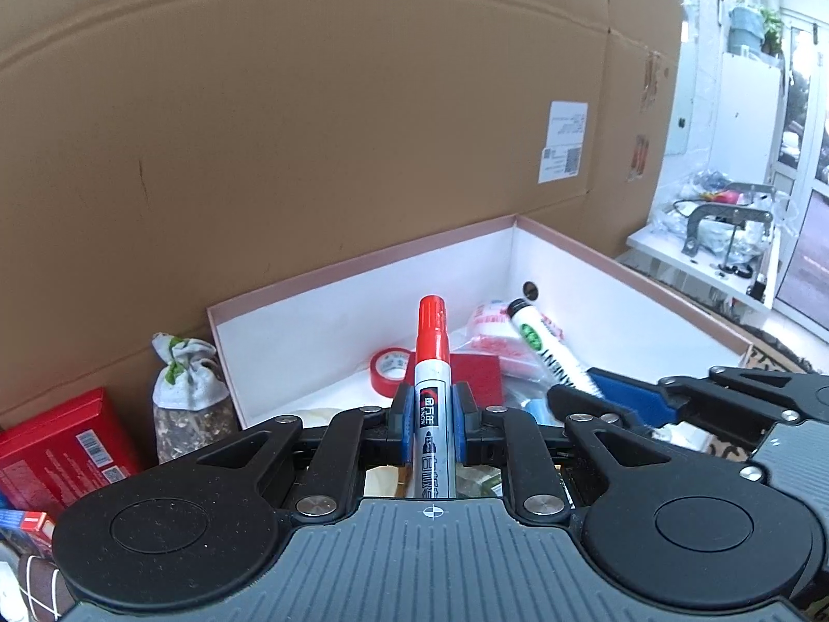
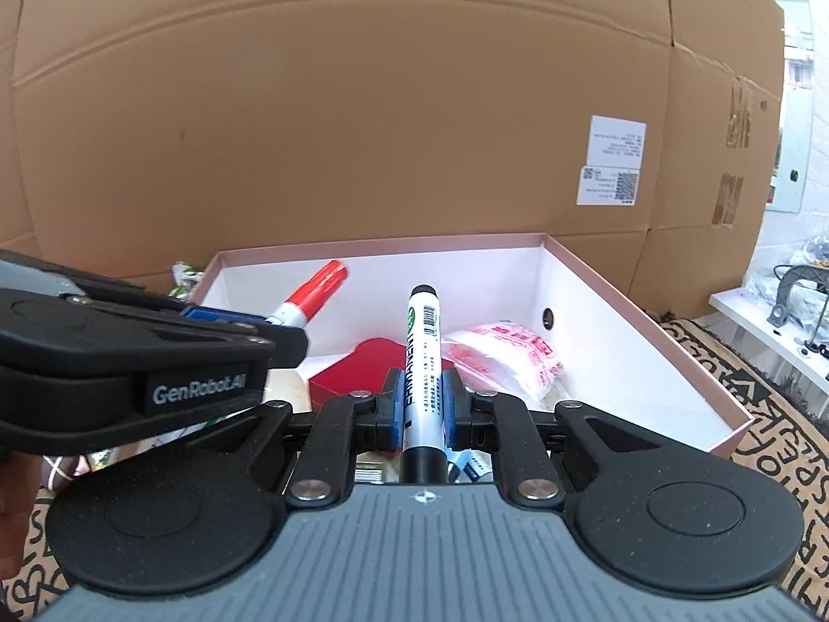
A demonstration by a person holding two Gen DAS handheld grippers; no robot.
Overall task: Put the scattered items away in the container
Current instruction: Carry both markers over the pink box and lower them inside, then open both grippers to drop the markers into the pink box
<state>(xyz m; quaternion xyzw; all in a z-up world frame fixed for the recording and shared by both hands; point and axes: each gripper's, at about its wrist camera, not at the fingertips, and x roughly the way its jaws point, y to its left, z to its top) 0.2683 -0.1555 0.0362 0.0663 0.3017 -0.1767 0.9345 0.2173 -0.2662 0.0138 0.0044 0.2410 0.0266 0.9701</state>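
My left gripper [image 1: 432, 417] is shut on a red-capped marker [image 1: 431, 363] whose cap points out over the pink-rimmed white box [image 1: 357, 264]. My right gripper [image 2: 424, 407] is shut on a white permanent marker [image 2: 422, 357] with a black tip, also held over the box [image 2: 642, 300]. Each view shows the other gripper beside it: the right gripper [image 1: 601, 389] with its marker [image 1: 549, 350], and the left gripper [image 2: 274, 324] with the red marker [image 2: 313, 298]. Inside the box lie a red tape roll [image 1: 389, 370], a red card [image 2: 357, 373] and a red-printed plastic bag [image 2: 508, 357].
A big cardboard sheet [image 1: 311, 129] stands behind the box. Left of the box are a grey-capped jar [image 1: 187, 404] and a red packet [image 1: 57, 448]. A patterned rug [image 2: 767, 414] lies to the right, with a white shelf [image 1: 710, 259] of clutter beyond.
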